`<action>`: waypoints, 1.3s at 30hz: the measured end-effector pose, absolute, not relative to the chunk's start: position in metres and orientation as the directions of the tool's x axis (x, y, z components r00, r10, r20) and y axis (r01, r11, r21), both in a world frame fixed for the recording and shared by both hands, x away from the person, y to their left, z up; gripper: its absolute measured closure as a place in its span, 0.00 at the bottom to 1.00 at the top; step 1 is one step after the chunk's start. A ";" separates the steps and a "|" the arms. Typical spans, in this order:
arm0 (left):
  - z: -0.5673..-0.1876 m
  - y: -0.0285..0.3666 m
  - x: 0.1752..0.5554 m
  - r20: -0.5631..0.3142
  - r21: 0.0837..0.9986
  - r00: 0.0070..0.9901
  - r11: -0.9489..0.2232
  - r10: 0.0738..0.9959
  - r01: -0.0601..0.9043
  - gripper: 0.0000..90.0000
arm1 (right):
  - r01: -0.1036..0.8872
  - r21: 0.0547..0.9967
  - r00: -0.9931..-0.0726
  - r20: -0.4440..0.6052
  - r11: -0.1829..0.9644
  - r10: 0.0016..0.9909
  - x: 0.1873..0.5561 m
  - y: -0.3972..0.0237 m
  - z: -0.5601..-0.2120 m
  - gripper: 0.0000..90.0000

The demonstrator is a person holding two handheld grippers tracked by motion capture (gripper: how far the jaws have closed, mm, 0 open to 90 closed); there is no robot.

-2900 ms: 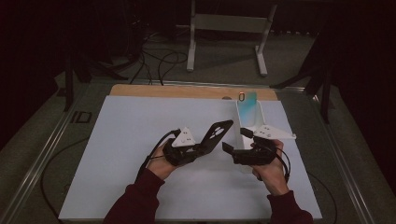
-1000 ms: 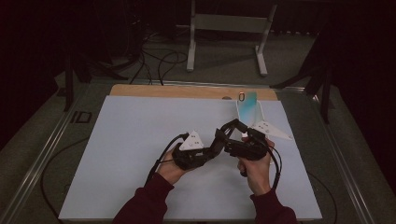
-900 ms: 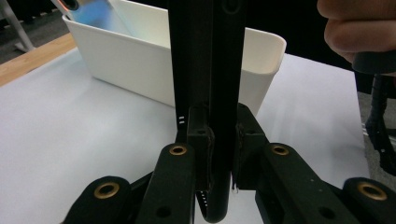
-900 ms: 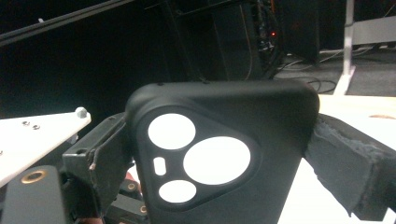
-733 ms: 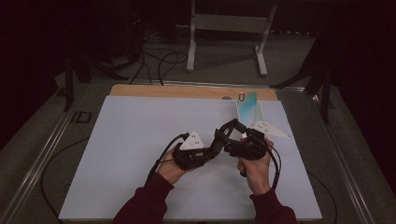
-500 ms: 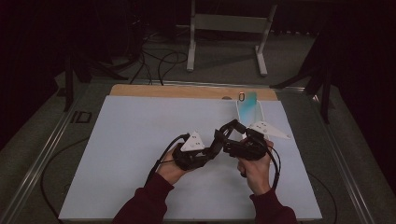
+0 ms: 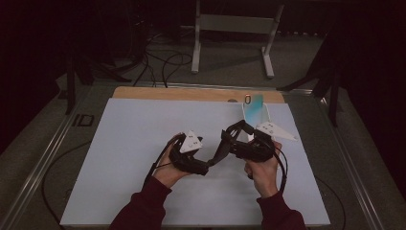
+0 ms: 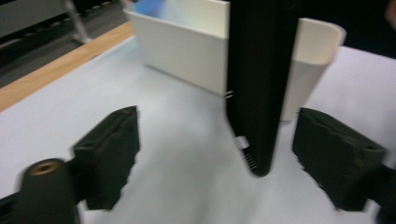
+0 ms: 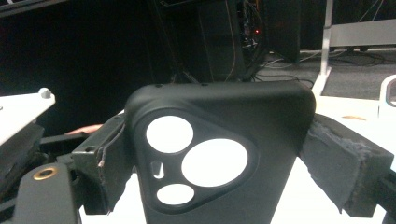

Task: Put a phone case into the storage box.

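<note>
Right tool (image 9: 210,158), matte black phone case (image 9: 219,154)

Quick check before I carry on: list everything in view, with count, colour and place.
phone case: one, black, three camera cutouts, between the right gripper's pads
holder: one, white, open-topped, far right of the mat
phone: one, bluish screen, standing in the holder
mat: one, pale blue-white, covering the table
table edge: one, wood strip beyond the mat
stand: one, white, on the floor behind
left gripper: one, black, jaws just opened, either side of the case's edge
right gripper: one, black, gripping the case
hands: two, dark red sleeves
</note>
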State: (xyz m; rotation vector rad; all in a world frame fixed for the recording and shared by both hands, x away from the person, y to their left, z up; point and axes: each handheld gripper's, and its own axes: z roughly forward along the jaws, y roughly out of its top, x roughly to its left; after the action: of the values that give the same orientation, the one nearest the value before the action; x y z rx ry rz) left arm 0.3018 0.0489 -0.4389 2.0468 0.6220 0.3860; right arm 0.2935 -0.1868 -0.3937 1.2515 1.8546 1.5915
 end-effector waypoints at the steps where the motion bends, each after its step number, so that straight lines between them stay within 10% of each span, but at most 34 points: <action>1: -0.439 0.051 0.302 0.029 0.856 0.814 -0.435 0.580 0.280 0.14 | 0.368 0.929 -0.521 0.247 -0.047 0.817 0.294 -0.187 -0.393 0.16; 10: -0.434 0.079 0.304 0.032 0.862 0.766 -0.406 0.642 0.304 0.00 | 0.351 0.935 -0.512 0.230 -0.043 0.828 0.298 -0.191 -0.385 0.16; 39: -0.440 0.153 0.300 0.054 0.854 0.642 -0.369 0.765 0.367 0.00 | 0.321 0.945 -0.453 0.214 -0.065 0.866 0.314 -0.206 -0.371 0.16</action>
State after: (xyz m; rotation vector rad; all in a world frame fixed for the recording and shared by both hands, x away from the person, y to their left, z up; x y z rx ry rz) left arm 0.2999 0.1533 -0.4402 1.9794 0.8865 0.5699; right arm 0.3144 -0.2063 -0.3713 1.2687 1.7487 1.5407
